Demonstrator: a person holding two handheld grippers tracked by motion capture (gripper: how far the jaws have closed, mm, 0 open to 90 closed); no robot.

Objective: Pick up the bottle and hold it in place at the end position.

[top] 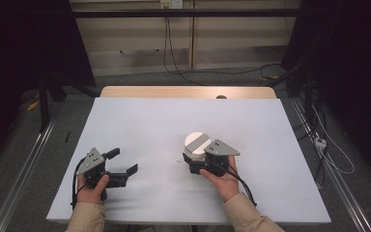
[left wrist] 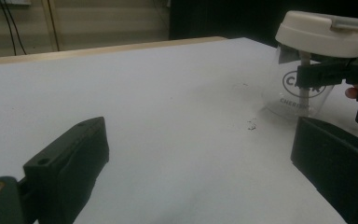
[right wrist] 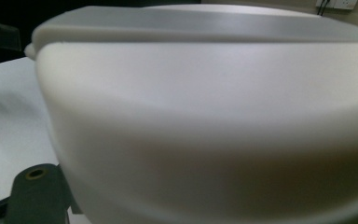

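Left gripper [top: 123,163]: nearest corner, well to the left of the jar, jaws spread apart with nothing between them — resting idle on the table, likely waiting its turn.
Right gripper [top: 192,160]: right up against the jar from the near side, jaws reaching around its body; closed on the glass or not — cannot tell.
Jar [left wrist: 303,84]: clear glass, printed lettering, upright on the white table [top: 174,121], probably steadied for handling.
Lid [top: 198,141]: cream, grey strip across, seated on top of the jar.
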